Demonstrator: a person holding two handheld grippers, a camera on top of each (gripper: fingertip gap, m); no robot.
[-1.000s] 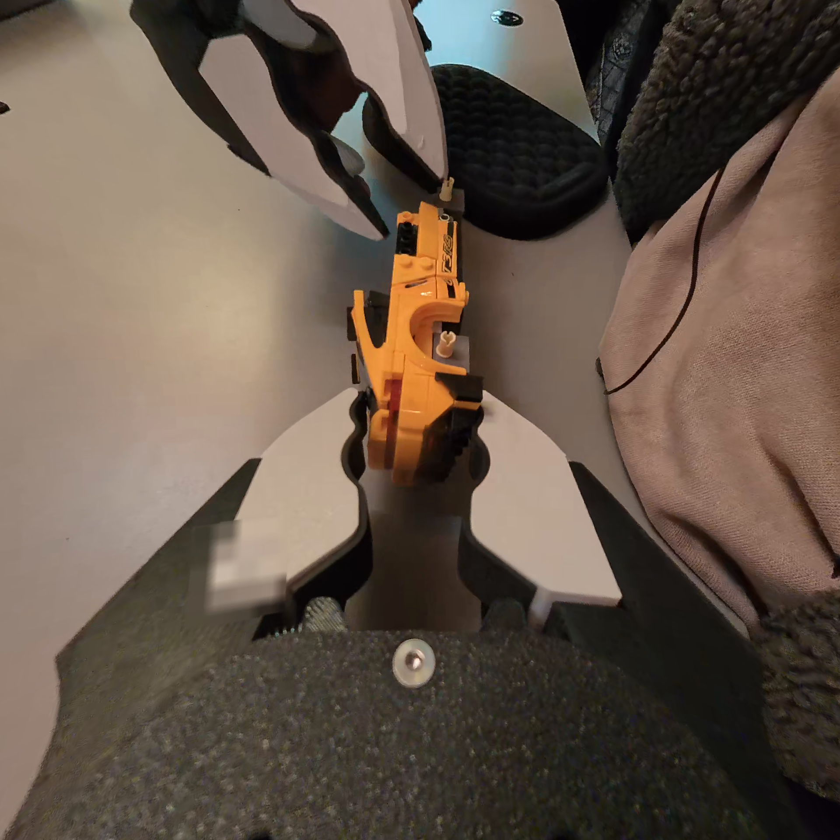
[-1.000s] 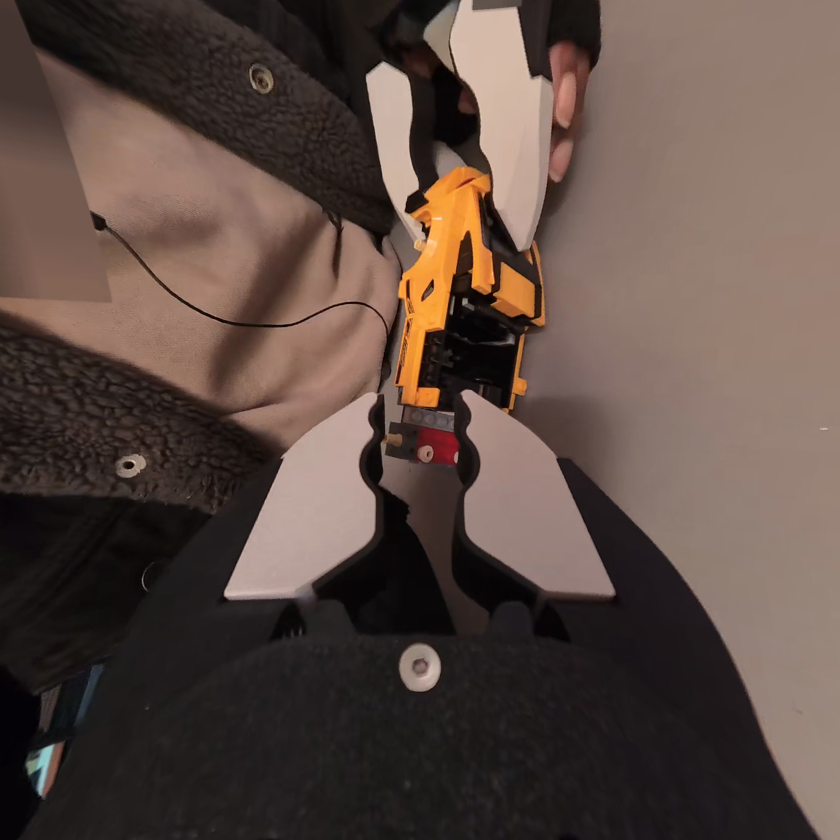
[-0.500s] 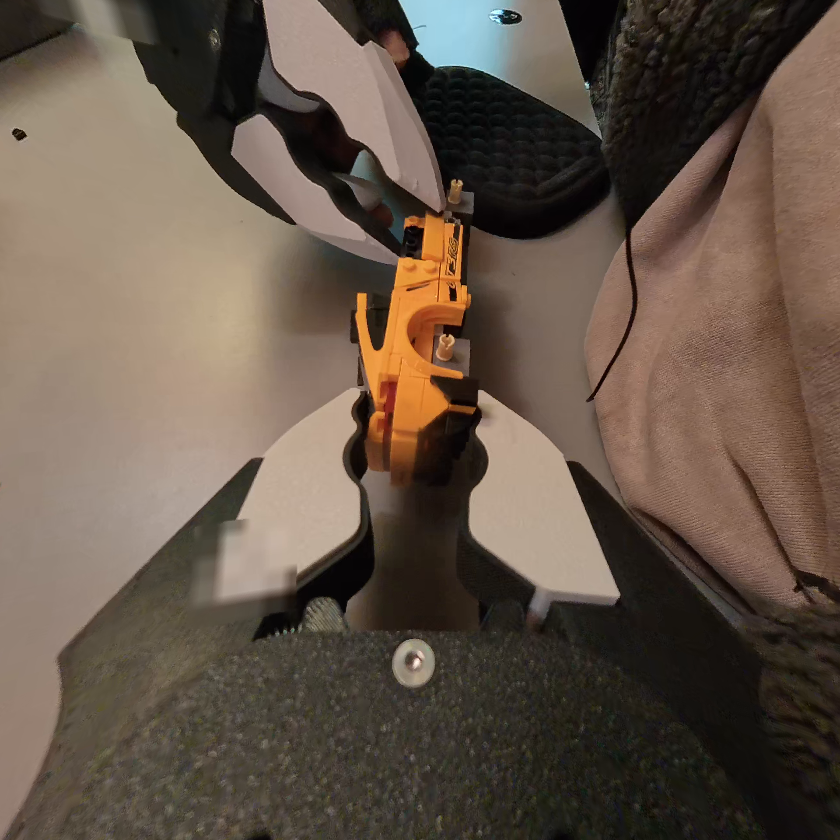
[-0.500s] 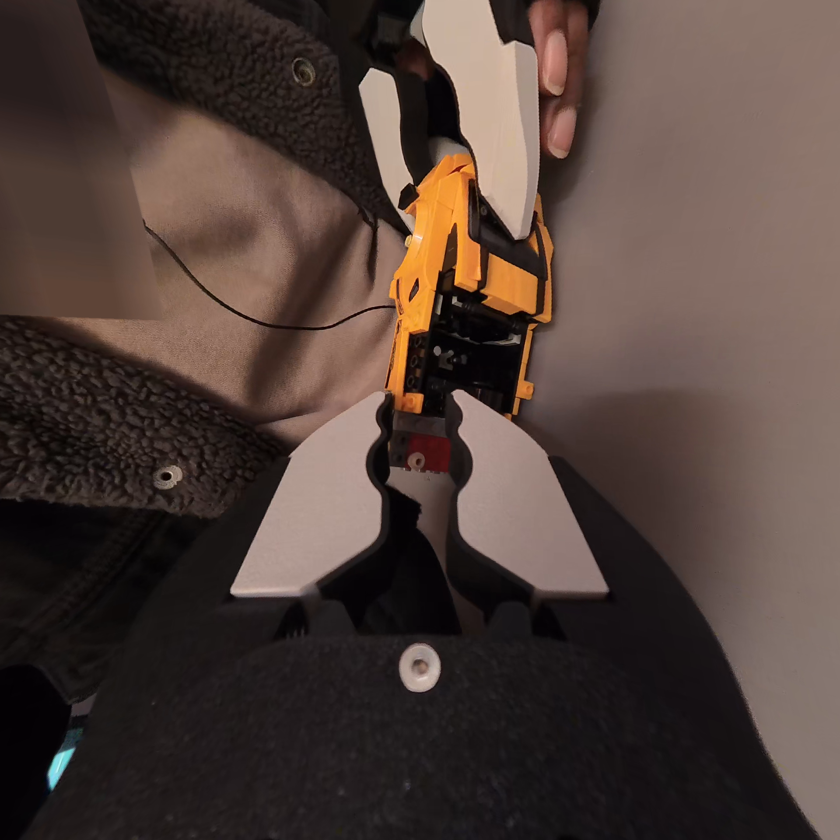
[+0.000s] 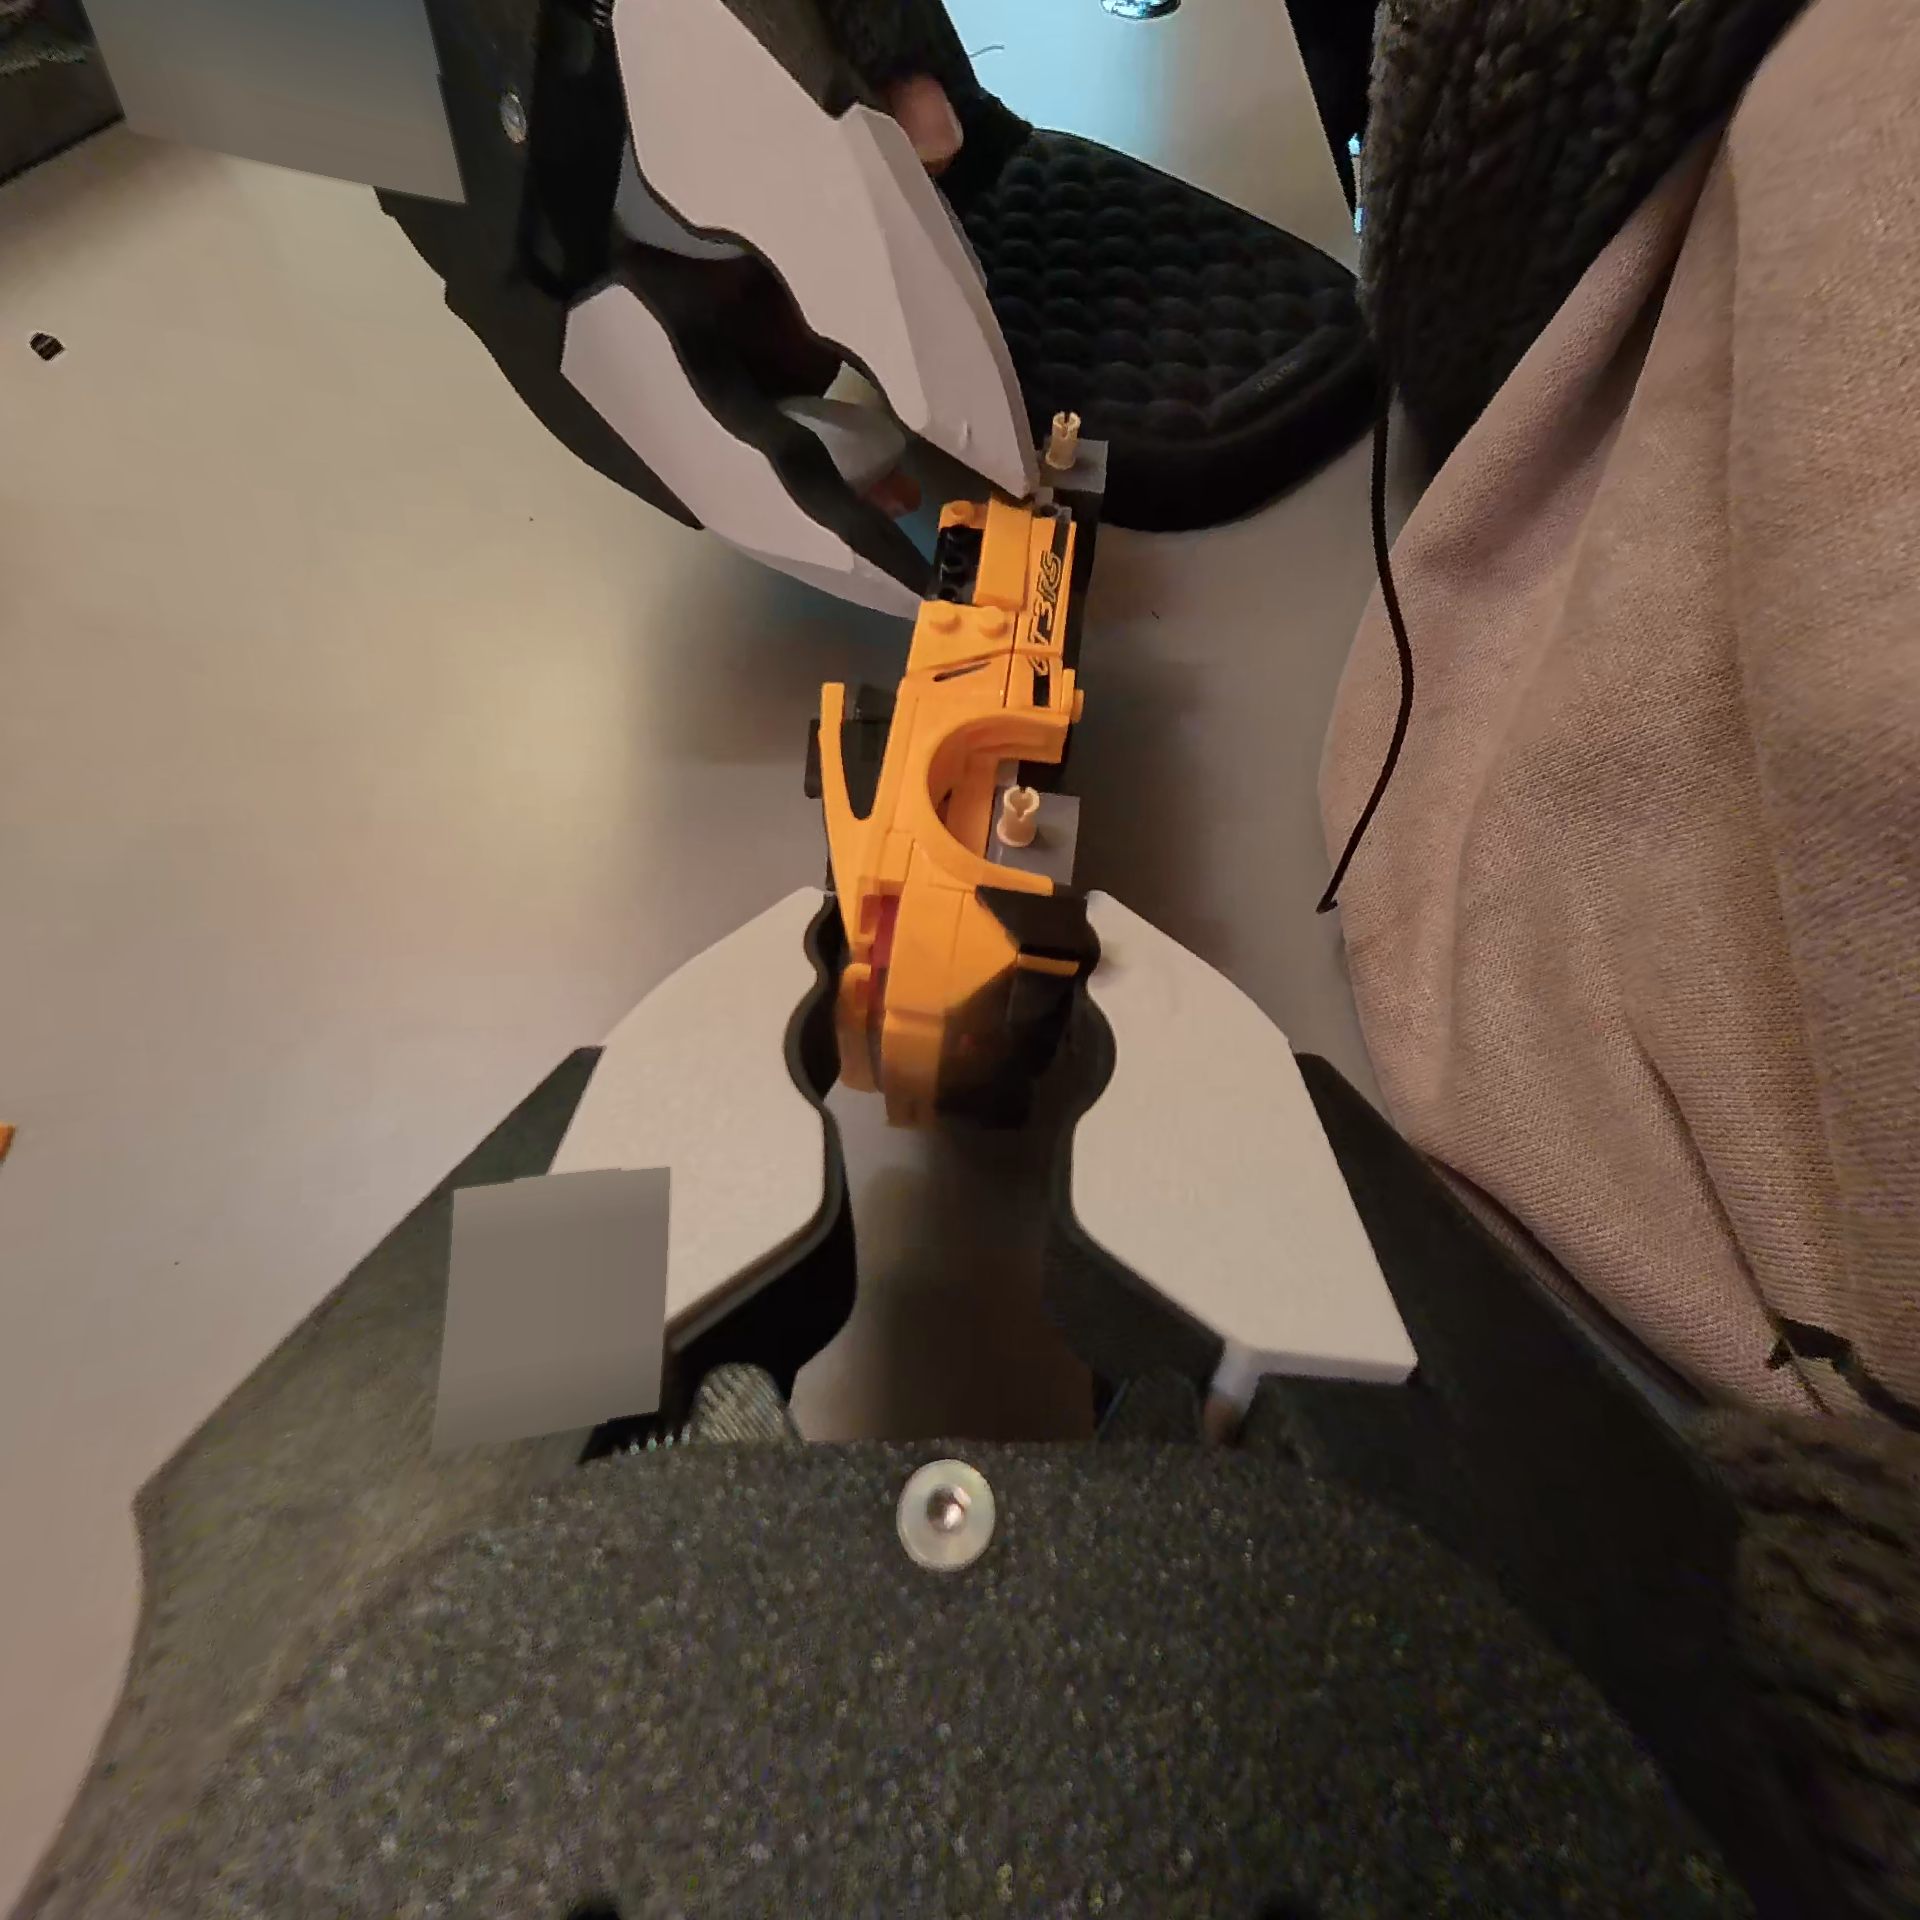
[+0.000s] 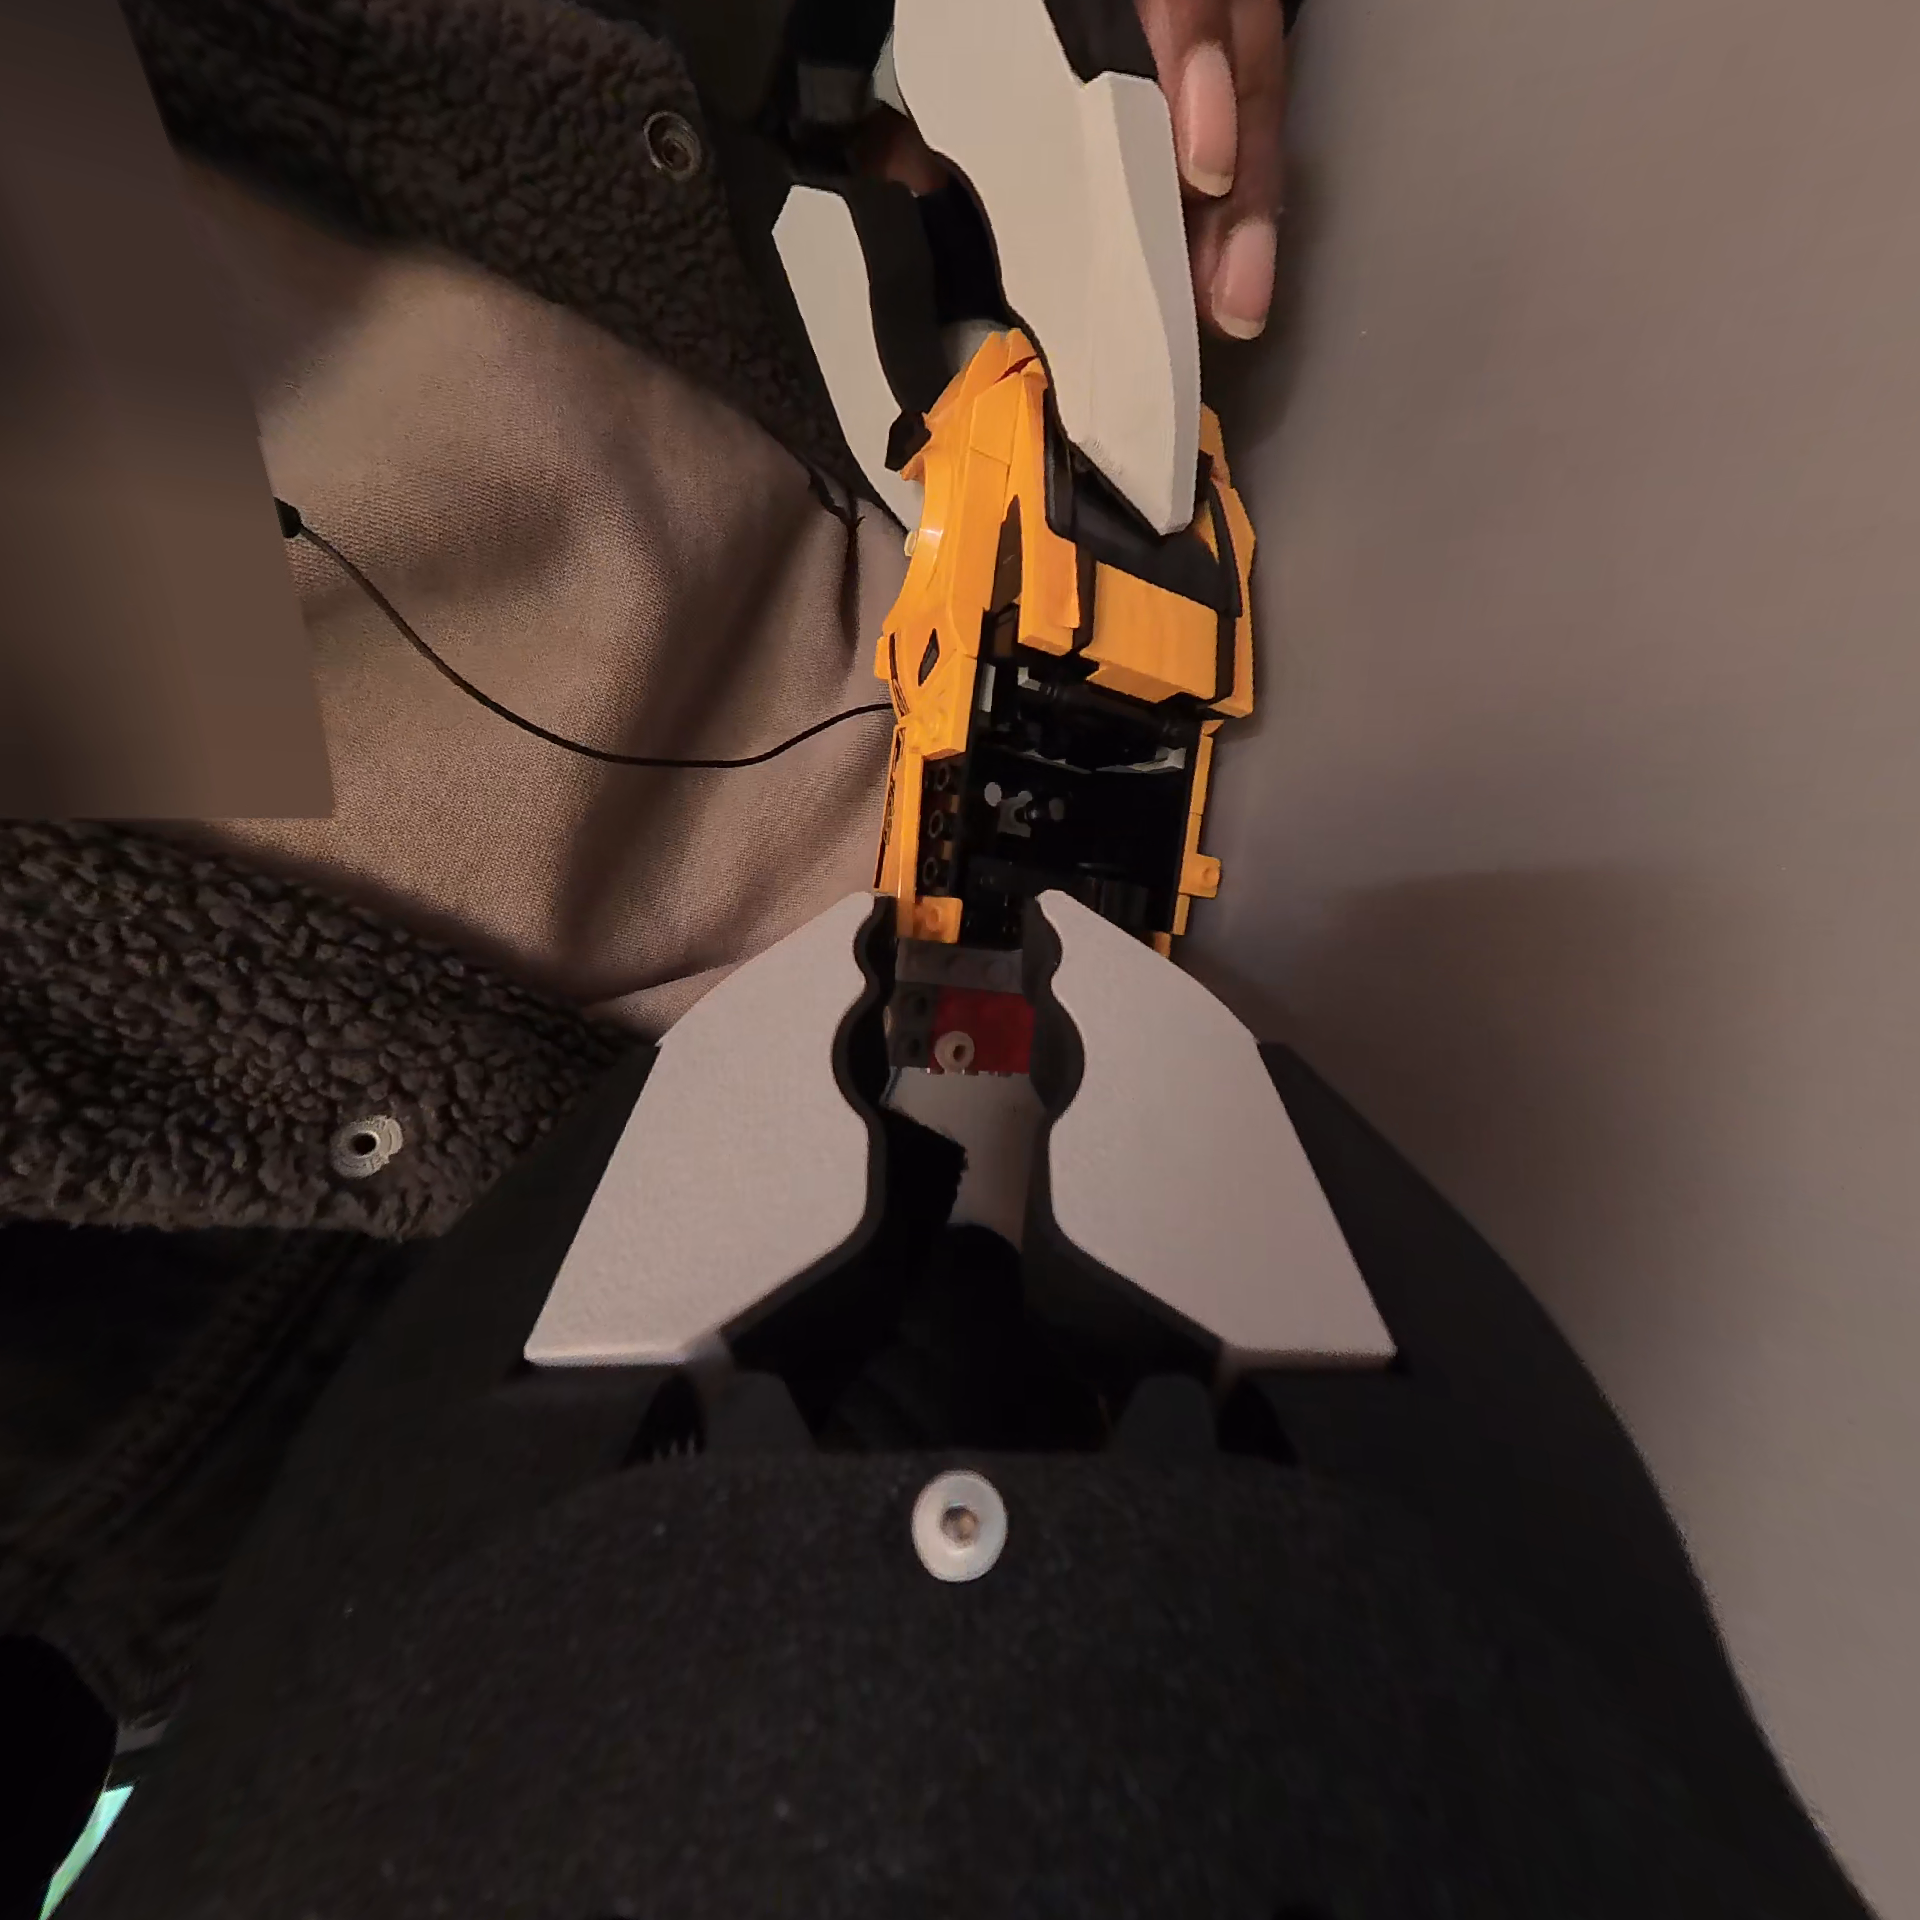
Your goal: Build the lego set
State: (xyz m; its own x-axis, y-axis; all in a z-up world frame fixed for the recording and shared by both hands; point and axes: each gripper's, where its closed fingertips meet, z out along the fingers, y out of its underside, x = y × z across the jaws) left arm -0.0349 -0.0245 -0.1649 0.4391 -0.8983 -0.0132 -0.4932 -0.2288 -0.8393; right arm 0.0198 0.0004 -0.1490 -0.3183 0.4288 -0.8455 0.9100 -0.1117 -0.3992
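Closest in, the left gripper [image 5: 961,914] is pinching the near end of the orange brick-built car [image 5: 966,727]. Both white fingers press against its flanks, just as they did a second ago, so nothing has changed on that side. The car runs straight out ahead of that gripper, turned up on its side. A tan pin [image 5: 1016,821] pokes out of the wheel arch just beyond the right-hand fingertip.

The change is at the car's far end. The right gripper [image 5: 971,551], which a second ago had its tips a little short of that end, has now come down onto it. From its own side, the right gripper [image 6: 961,914] has drawn its fingers in around the red and grey block [image 6: 987,1023] at the car's end, and they look snug against it. A moment back the gap there was looser.

So the car [image 6: 1143,623] is now gripped at both ends, with the left gripper [image 6: 1039,488] opposite, a person's hand [image 6: 1226,156] wrapped behind it. The car seems to hang just above the grey table [image 5: 312,727], going by the shadow under it, though I can't say for sure.

Off to the left gripper's right is a person's beige top [image 5: 1610,727], crossed by a thin black cord [image 5: 1392,520]. Farther ahead, past the right gripper, a black textured pad [image 5: 1143,291] lies on the table.
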